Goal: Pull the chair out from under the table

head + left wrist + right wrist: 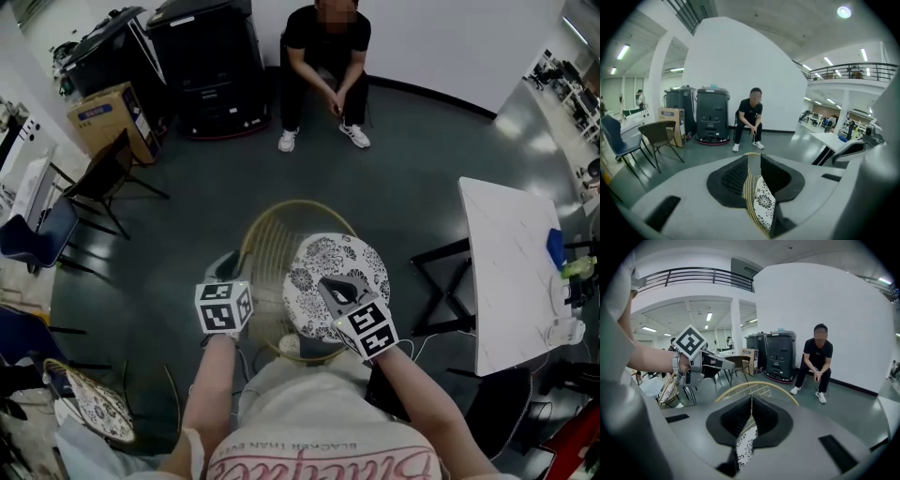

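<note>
1. You're in a big open lab/office hall, not a home: bare grey floor (pixel 403 169), tall white wall (pixel 740 61), strip lights (pixel 622 51) overhead.
2. There's an upper level w/ a balcony railing (pixel 853 71). Below it, a bright open area holds rows of desks (pixel 820 122).
3. Two black machines (pixel 211 66) stand against the wall, w/ a cardboard box (pixel 108 117) beside them.
4. Furniture is office-type: a folding chair (pixel 103 178), a blue chair (pixel 37 234) & a white table (pixel 511 272).
5. A person (pixel 325 70) sits by the wall.

chair (pixel 319 261) left of table (pixel 511 272), person (pixel 323 56) behind
</note>
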